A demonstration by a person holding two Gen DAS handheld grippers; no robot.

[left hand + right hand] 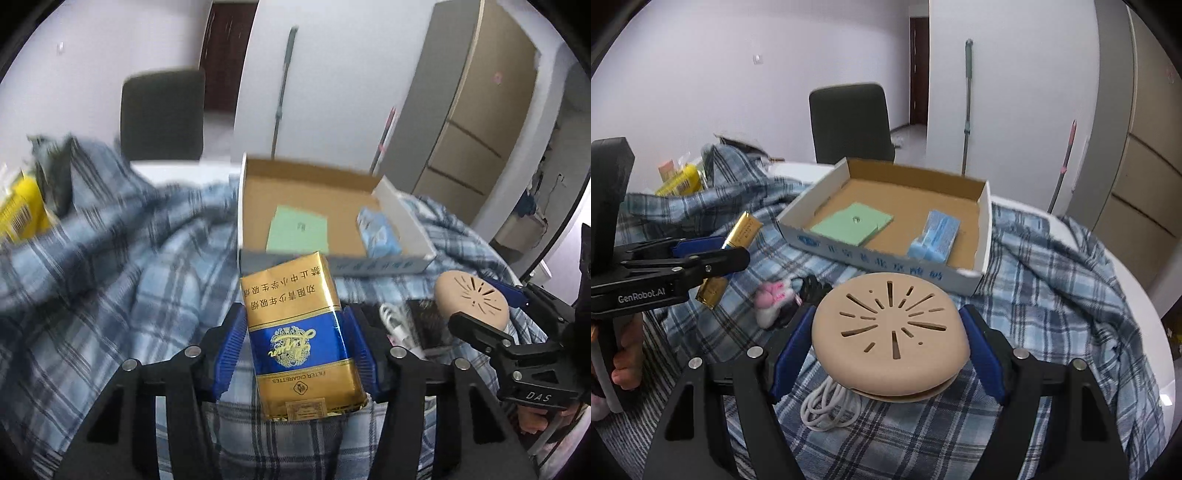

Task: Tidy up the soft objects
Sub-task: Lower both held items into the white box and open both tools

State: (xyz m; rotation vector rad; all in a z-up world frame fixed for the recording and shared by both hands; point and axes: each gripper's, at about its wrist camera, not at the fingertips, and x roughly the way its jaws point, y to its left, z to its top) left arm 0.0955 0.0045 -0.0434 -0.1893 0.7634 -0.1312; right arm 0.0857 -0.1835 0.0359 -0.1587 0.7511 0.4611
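Note:
My left gripper (295, 314) is shut on a gold and blue cigarette pack (299, 332), its blue pads pressing both long sides. The right wrist view shows that gripper (701, 258) holding the pack (738, 236) above the plaid cloth (1052, 295). My right gripper (886, 317) is shut on a round beige slotted disc (890, 336), held just over the cloth. Behind both stands an open cardboard box (871, 258) holding a green pad (853, 221) and a blue tissue pack (936, 236).
A coiled white cable (827, 406) lies under the disc. A pink and white plush toy (772, 299) sits left of it. A yellow package (679, 182) lies at the far left. A dark chair (849, 122) stands behind the round white table (1137, 302).

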